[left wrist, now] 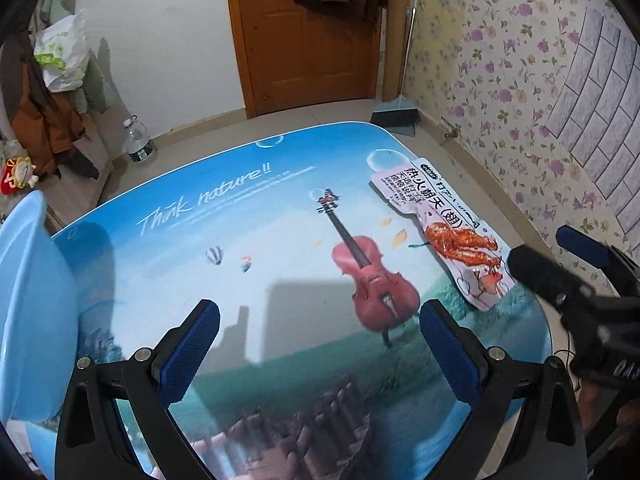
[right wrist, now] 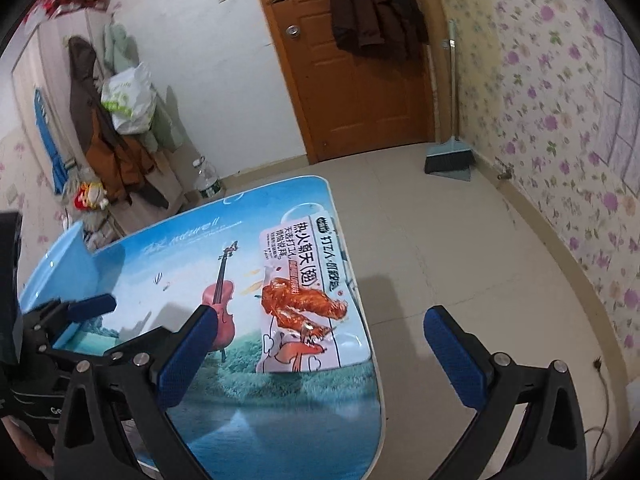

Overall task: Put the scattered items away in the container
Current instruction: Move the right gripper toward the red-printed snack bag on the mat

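Observation:
A white snack packet (left wrist: 444, 232) printed with a fried chicken wing lies flat near the right edge of the printed table (left wrist: 260, 240); it also shows in the right wrist view (right wrist: 300, 300). A light blue basin (left wrist: 28, 304) stands at the table's left edge, seen too in the right wrist view (right wrist: 60, 268). My left gripper (left wrist: 320, 348) is open and empty above the table's near middle. My right gripper (right wrist: 324, 356) is open and empty, hovering just short of the packet's near end. The right gripper also shows at the right edge of the left wrist view (left wrist: 560, 264).
The table carries a violin picture (left wrist: 368, 272). A broom and dustpan (right wrist: 450, 160) lean by the wooden door (right wrist: 360, 80). A water bottle (left wrist: 138, 142) stands on the tiled floor. Coats and a bag (right wrist: 128, 100) hang at the left wall.

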`<state>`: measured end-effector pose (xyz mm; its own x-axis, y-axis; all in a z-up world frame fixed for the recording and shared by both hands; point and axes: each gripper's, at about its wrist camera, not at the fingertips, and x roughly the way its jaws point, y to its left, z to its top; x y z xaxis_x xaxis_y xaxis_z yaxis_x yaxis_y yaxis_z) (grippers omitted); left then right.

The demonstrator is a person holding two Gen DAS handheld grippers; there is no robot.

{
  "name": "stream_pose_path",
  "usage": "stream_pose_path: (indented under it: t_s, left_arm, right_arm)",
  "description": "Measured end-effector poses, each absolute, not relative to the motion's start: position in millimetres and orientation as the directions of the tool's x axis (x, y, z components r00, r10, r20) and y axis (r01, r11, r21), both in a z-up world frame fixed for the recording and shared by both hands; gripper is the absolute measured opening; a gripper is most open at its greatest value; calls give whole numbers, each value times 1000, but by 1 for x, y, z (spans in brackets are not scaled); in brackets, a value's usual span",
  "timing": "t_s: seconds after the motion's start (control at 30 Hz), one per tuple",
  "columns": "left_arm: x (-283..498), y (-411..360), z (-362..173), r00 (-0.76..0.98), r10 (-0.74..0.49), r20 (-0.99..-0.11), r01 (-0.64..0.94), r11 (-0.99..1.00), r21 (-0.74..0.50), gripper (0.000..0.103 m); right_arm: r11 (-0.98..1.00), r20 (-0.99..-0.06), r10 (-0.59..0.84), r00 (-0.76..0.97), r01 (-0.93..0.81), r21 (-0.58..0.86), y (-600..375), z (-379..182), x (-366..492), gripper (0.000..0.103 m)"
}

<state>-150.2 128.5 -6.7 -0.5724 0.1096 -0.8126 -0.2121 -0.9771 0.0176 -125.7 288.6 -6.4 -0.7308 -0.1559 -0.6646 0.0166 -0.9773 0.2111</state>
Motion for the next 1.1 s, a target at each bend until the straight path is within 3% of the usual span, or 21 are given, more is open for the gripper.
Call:
stream_pose_path:
  t_s: [0.7, 0.87, 1.1]
  left_arm:
    - [-172, 80, -23, -548, 54, -835, -89, -996, -5, 101]
    - [-172, 75, -24, -546, 55, -836, -78, -997, -14, 101]
    - [-173, 68, -26, -543, 54, -838, -65, -998, -23, 101]
  right_arm:
    - [-989, -773, -147, -617, 89, 117, 267, -44, -190, 103]
    - [-992, -796, -117, -593, 100, 71, 261, -55, -198, 94]
    - [-989, -797, -142, -587, 114, 93, 263, -62, -204, 94]
